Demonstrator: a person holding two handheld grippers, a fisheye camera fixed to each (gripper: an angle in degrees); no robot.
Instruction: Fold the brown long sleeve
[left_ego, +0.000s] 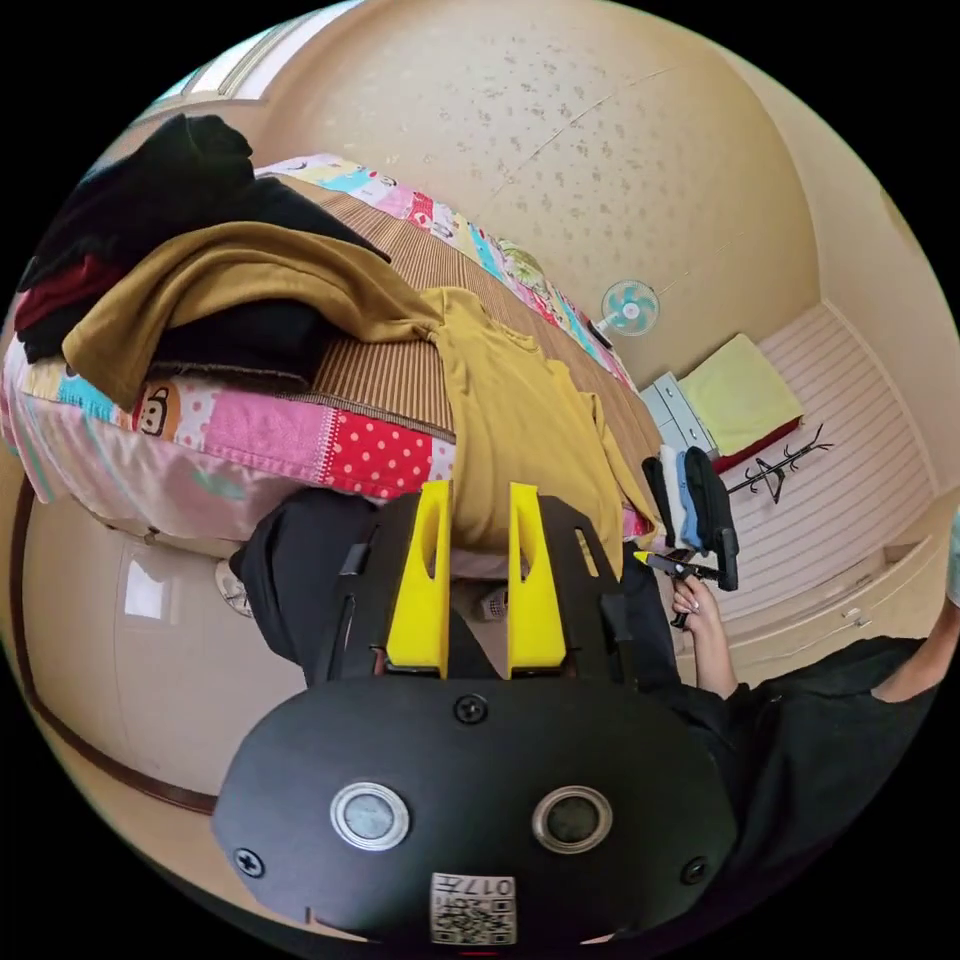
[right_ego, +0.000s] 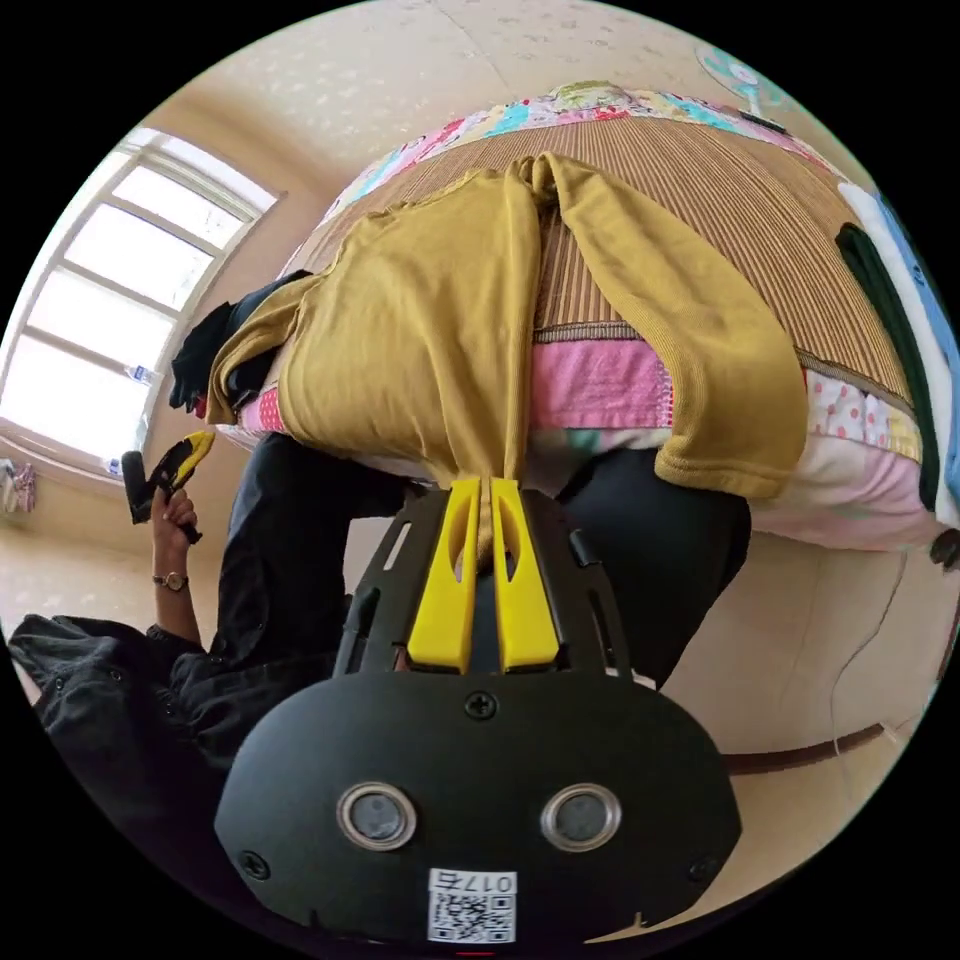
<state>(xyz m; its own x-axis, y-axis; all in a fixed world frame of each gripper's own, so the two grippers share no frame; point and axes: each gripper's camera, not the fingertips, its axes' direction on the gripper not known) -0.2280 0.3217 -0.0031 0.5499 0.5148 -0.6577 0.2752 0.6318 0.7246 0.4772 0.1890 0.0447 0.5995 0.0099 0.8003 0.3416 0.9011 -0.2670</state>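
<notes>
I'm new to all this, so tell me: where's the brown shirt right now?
The brown shirt lies on the bed's striped mat, its hem hanging over the near edge, where the right gripper pinches it; one sleeve reaches the dark clothes pile.

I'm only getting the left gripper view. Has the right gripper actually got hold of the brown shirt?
Observer: Yes. In the right gripper view, the right gripper has its fingers closed on a bunched edge of the brown long sleeve shirt.
Operator: Where is the sleeve on that side?
Observer: That sleeve hangs over the edge of the bed, with its cuff loose beside the grip.
Operator: And is my left gripper touching any fabric?
Observer: No. The left gripper is held up in the person's hand, apart from the shirt, on the side toward the window.
</notes>
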